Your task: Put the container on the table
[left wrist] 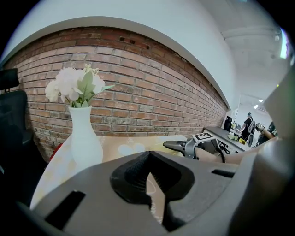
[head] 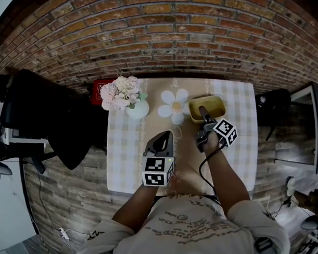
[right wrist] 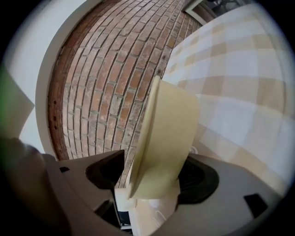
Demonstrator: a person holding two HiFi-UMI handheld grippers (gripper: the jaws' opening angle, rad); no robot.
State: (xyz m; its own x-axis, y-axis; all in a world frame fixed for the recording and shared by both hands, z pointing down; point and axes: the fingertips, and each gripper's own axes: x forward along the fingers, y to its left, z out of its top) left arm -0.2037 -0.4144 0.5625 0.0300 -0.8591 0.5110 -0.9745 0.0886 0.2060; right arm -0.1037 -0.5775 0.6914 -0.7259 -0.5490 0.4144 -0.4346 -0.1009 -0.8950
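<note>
Head view looks down on a red brick wall (head: pixel 161 40) behind a rectangular surface (head: pixel 123 156) covered by a beige-and-white checked cloth. A black office chair (head: pixel 44 112) stands off its left side. Along the far part of the surface, from left to right, are a white ceramic vase (head: pixel 138 109) of pale flowers, a white flower-shaped mat (head: pixel 175 105) and the mustard-yellow rectangular plastic container (head: pixel 214 102). The mat lies just beside the container's left wall. The container sits right of centre, near the far edge and close to the brick wall. Open checked cloth runs from it to the right edge, and the near half of the surface is open too, with only the two grippers above it.

The right gripper (head: pixel 203 113) reaches in over the container's near wall. Right gripper view shows that wall standing between the jaws, which are spread. Brick shows through a gap at the left pad, while the right pad lies against or just beside the wall; I cannot tell which. The left gripper (head: pixel 163 138) hovers over the middle of the surface, left of the container and apart from it. Its jaw tips are together and empty.
</note>
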